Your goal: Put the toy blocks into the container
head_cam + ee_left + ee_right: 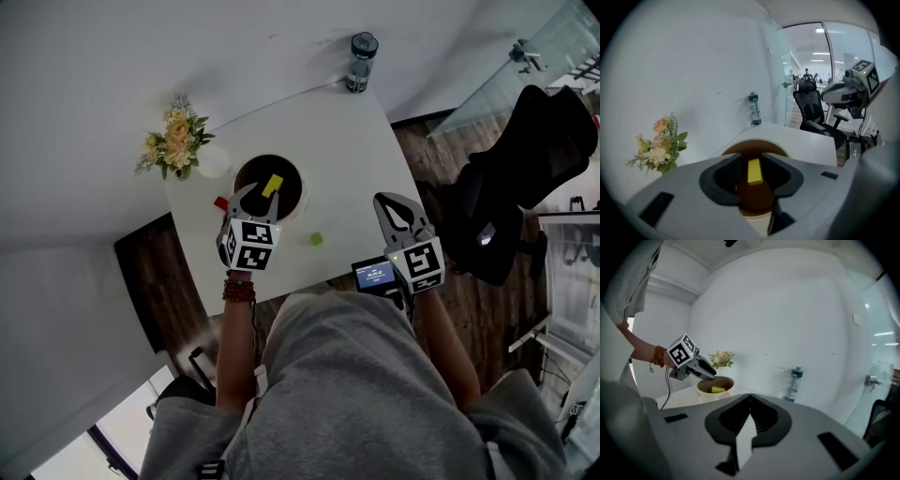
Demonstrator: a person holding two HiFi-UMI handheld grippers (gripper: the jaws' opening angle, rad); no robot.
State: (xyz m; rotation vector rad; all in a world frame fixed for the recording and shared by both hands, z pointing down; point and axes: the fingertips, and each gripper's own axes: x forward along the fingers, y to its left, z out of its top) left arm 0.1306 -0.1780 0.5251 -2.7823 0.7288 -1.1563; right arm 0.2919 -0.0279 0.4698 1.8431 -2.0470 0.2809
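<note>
Standing at the far left corner of the white table (356, 159) is a bunch of pale flowers (175, 141) in a white vase (213, 163). Just right of it the round container (302, 199), cream outside and dark inside, is sitting on the table. A red block (220, 202) is showing at its left side, close beside the left gripper (262, 193). This gripper is hanging over the near rim of the container and is pointing down toward its mouth. Its jaws are standing partly apart and are pinching a yellow block (755, 172) at their tips, so the block is hanging over the dark opening, about at rim height. A small green block (317, 239) is lying on the table to the right of the container, toward the near edge. A water bottle (361, 61) is standing at the far corner. The right gripper (386, 199) is hovering over the right edge of the table, with its jaws pressed together and nothing between them. A black office chair (525, 169) is standing on the floor at the right.
</note>
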